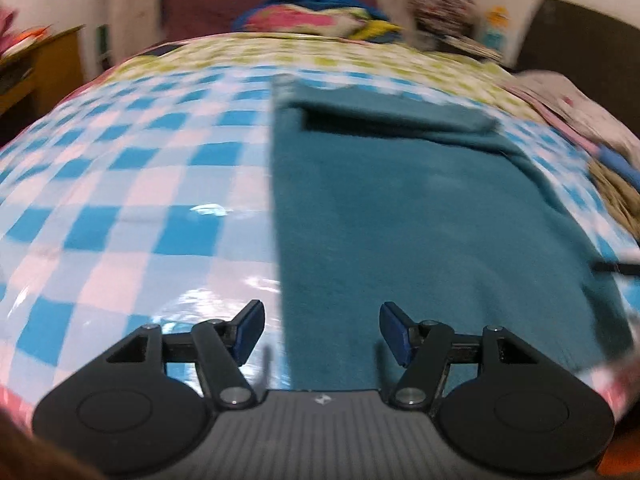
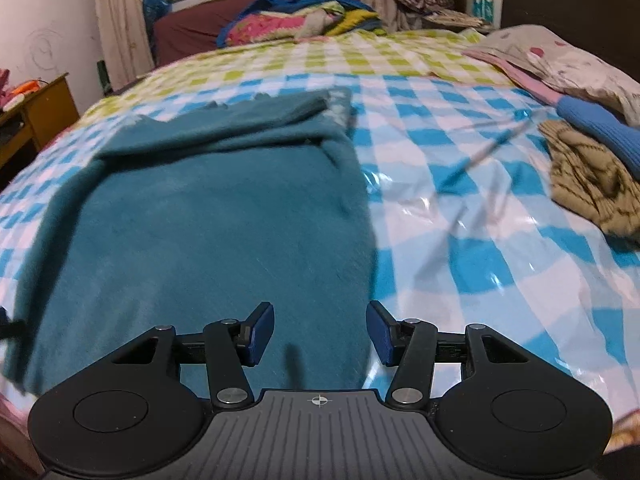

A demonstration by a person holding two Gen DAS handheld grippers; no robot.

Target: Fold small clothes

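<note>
Teal garment (image 2: 208, 216) lies spread flat on the checked sheet (image 2: 460, 264), and we take it as our landmark. Nearest to us, our left gripper (image 1: 322, 334) hovers over its near left edge, jaws wide apart and empty, one finger above the sheet, the other above the teal cloth. Our right gripper (image 2: 320, 334) hangs over the garment's near right edge, jaws likewise apart, holding nothing. Farther along, a folded part lies across the garment's far end. To the right of the garment, well apart from it, we see an olive patterned cloth (image 2: 592, 188) with a blue knit piece (image 2: 600, 128) just beyond it, and a pale pillow (image 2: 568, 64) farther back. Beyond the garment's far end sits a bright heap of bedding (image 2: 296, 20) under a window.
</note>
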